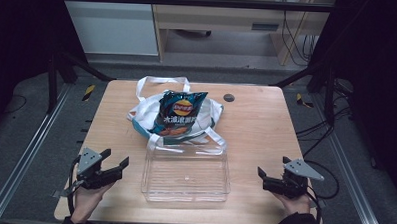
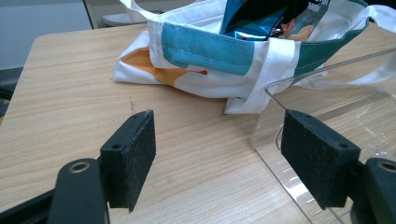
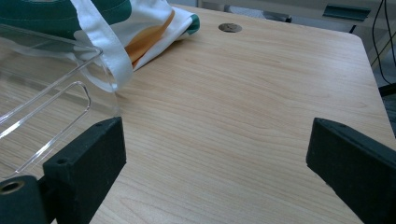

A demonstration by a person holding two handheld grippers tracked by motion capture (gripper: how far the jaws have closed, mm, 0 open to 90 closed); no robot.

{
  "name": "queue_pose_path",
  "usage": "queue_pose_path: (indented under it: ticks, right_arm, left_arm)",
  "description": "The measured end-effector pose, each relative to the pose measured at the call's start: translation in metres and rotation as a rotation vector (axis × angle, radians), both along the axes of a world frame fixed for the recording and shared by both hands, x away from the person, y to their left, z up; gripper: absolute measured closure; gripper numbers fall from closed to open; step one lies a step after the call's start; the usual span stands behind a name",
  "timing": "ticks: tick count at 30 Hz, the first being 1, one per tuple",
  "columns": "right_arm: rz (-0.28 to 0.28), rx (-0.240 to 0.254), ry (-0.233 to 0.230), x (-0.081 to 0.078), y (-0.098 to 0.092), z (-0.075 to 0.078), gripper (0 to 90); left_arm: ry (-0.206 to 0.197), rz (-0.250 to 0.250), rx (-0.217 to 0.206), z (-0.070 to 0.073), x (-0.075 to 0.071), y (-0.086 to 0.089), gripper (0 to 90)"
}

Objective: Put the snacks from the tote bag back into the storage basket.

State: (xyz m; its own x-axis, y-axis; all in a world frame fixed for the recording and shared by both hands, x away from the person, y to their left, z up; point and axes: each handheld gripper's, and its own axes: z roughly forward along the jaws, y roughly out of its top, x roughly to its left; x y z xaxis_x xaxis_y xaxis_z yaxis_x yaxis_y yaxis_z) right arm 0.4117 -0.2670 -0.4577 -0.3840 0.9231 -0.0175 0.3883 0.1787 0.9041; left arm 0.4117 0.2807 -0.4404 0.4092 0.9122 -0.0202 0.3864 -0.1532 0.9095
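1. In the high view, a wooden table [image 1: 266,129] is seen filling the middle of the frame. A white tote bag [image 1: 146,112] with teal and orange print lies at the upper centre of the tabletop, and a dark blue bag of potato chips [image 1: 179,114] is seen sticking out of its mouth. A clear plastic container [image 1: 186,174] is placed just below the bag, at lower centre, with one white strap draped at its far rim. The left gripper [image 1: 116,159] is held at the lower left of the frame, just beside the container's left wall and apart from it; its jaws are spread wide and nothing is held. The right gripper [image 1: 272,169] is held at the lower right, near the container's right wall, its jaws likewise spread and nothing gripped.

2. In the left gripper view, the two black jaws are seen wide apart at the bottom of the frame, with bare tabletop between them. The container's near corner [image 2: 275,93] is seen at right centre, and the tote bag [image 2: 205,51] across the top.

3. In the right gripper view, the jaws are seen far apart over bare wood. The container [image 3: 42,88] is seen at the left, the tote bag [image 3: 149,32] at the upper left, and a round table hole [image 3: 230,27] at the top.
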Motion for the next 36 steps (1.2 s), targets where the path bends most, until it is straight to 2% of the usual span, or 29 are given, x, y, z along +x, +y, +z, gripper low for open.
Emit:
queue_pose_path:
  ticks: [8, 21, 29, 36]
  right_arm:
    - [0.003, 0.004, -0.009, -0.001, 0.0, 0.001, 5.1]
    - [0.019, 0.001, -0.015, -0.001, 0.002, 0.002, 4.9]
    - [0.021, -0.003, -0.021, -0.001, 0.004, 0.003, 4.8]
    - [0.029, 0.001, -0.027, -0.001, 0.004, 0.004, 4.6]
  left_arm:
    - [-0.013, -0.012, -0.006, 0.002, -0.001, -0.003, 25.3]
    - [-0.007, -0.03, -0.017, 0.006, 0.003, -0.008, 24.4]
    - [-0.024, -0.047, -0.048, 0.014, 0.003, -0.012, 24.1]
    - [-0.034, -0.063, -0.051, 0.022, 0.006, -0.016, 24.0]
